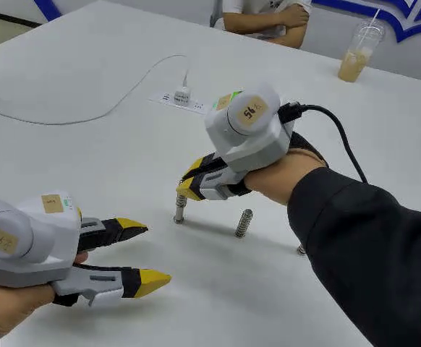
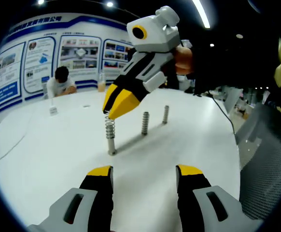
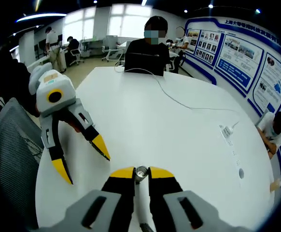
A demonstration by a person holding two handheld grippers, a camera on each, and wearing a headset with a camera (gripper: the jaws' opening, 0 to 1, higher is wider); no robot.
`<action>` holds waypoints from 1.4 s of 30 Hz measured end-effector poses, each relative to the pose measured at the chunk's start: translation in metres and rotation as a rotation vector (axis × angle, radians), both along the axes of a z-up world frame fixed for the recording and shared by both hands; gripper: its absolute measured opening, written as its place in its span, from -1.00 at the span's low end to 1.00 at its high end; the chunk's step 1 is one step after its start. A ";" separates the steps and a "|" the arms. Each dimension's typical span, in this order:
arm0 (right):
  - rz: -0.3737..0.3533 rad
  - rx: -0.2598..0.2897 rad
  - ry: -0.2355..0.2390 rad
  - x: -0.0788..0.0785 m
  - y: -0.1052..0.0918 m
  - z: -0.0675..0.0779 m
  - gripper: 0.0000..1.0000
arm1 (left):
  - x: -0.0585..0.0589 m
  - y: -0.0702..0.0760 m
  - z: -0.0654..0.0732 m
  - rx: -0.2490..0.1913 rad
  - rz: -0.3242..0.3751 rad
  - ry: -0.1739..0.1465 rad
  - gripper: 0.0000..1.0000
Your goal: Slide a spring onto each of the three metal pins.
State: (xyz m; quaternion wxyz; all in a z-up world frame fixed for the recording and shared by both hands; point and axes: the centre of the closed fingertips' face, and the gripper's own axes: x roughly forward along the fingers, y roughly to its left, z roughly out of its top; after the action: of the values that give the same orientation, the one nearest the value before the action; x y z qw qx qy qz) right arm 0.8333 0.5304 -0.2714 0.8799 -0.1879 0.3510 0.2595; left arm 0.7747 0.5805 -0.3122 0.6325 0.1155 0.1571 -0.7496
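Three metal pins stand on the white table (image 1: 87, 166). On the nearest pin (image 1: 179, 212) (image 2: 111, 146) a spring (image 2: 110, 126) sits on the upper part, leaving the lower shaft bare. My right gripper (image 1: 185, 191) (image 2: 113, 110) (image 3: 141, 174) is shut on that spring's top end (image 3: 141, 172). The middle pin (image 1: 244, 223) (image 2: 145, 123) wears a spring along its length. The third pin (image 1: 301, 250) (image 2: 165, 114) is partly hidden behind my sleeve in the head view. My left gripper (image 1: 147, 254) (image 2: 145, 171) (image 3: 82, 166) is open and holds nothing, low and to the left of the pins.
A power strip (image 1: 181, 97) (image 3: 227, 132) with a white cable (image 1: 116, 101) lies beyond the pins. A plastic cup with a drink (image 1: 357, 54) stands at the far right. A person sits at the table's far edge (image 1: 268, 18). A mesh chair (image 3: 12, 159) stands beside the table.
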 end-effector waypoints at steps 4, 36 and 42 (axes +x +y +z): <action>-0.006 0.004 0.006 0.001 0.001 -0.004 -0.77 | 0.001 0.000 -0.002 0.001 0.000 0.002 0.06; -0.040 0.018 0.047 0.003 -0.001 -0.034 -0.75 | 0.001 0.000 -0.002 0.006 0.003 0.010 0.06; -0.045 0.015 0.040 0.003 -0.002 -0.033 -0.68 | 0.001 0.000 -0.002 0.004 0.005 0.009 0.07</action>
State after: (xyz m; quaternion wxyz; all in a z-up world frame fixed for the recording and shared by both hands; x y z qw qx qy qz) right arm 0.8362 0.5285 -0.3044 0.8795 -0.1683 0.3708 0.2461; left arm 0.7761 0.5802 -0.3141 0.6333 0.1130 0.1617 -0.7484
